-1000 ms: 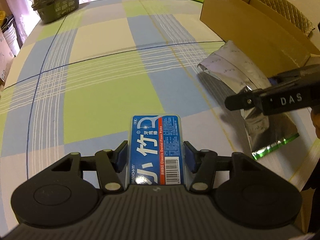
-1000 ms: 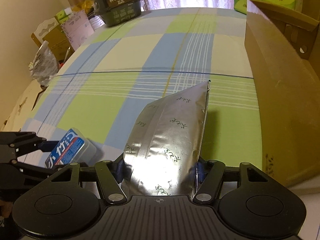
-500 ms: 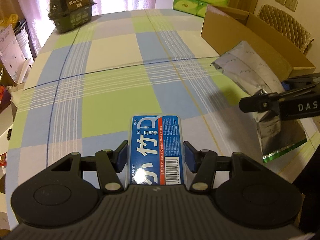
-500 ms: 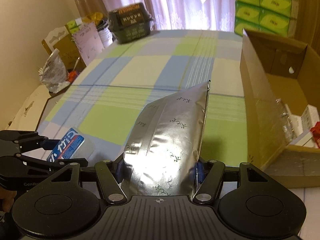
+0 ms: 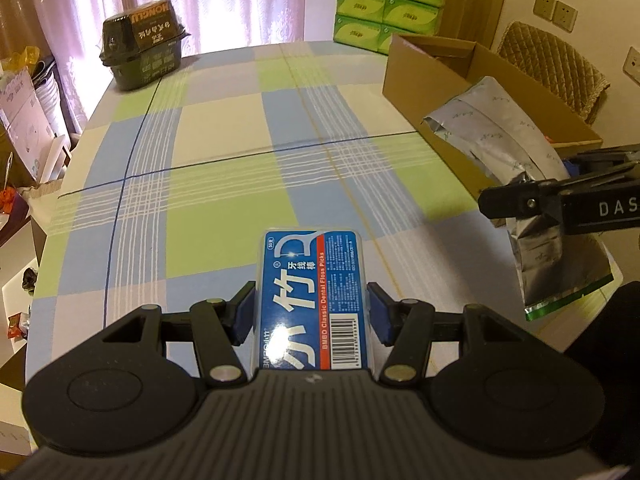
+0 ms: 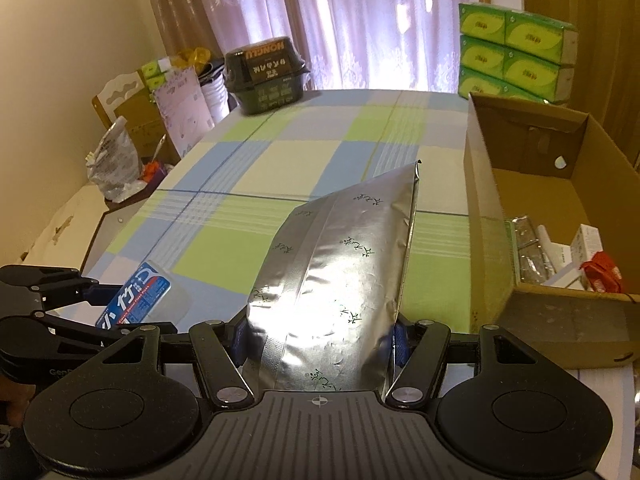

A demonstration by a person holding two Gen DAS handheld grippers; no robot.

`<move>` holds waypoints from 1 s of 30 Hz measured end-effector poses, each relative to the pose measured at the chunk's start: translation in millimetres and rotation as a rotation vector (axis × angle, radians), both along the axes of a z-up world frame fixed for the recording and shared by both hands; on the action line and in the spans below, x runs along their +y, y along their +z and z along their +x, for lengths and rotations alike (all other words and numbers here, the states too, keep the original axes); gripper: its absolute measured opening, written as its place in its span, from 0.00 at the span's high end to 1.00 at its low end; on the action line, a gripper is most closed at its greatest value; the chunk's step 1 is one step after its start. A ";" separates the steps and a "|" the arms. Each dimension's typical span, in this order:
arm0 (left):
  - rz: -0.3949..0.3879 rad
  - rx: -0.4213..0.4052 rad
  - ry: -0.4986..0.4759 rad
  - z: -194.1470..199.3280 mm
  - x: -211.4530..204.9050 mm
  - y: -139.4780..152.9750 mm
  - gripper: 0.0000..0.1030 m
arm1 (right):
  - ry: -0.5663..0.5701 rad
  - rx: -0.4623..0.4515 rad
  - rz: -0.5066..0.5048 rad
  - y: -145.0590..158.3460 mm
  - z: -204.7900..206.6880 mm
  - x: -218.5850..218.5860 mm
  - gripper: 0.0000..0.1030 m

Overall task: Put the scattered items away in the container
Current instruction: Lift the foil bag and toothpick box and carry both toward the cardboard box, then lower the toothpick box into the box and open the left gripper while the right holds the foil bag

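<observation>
Left fingers (image 5: 378, 312) pinching floss box (image 5: 314, 300), right gripper (image 6: 318, 336) gripping foil pouch (image 6: 340, 276), cardboard box (image 6: 486, 216) alongside

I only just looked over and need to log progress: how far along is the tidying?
Done: several small packets already lie in the cardboard box. In hand: the left gripper clamps the floss pick box, and the right gripper clamps the silver foil pouch; both are held above the table, outside the box. Left: drop both in. The dark container at the far end is untouched.
</observation>
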State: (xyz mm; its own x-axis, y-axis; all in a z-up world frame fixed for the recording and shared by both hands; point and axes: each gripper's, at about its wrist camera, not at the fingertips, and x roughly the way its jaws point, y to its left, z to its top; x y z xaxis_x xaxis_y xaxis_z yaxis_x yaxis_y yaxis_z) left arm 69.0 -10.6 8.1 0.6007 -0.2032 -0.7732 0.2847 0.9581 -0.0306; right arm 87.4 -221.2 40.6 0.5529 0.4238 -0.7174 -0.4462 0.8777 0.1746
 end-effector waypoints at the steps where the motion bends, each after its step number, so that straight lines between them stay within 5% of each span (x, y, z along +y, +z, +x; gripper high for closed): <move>1: -0.001 -0.002 -0.003 -0.8 -2.2 1.7 0.49 | -0.003 -0.003 0.002 1.4 -1.7 -1.9 0.36; 30: -0.076 -0.106 -0.186 25.3 -123.5 56.6 0.49 | -0.173 -0.143 0.037 58.6 3.3 -106.6 0.36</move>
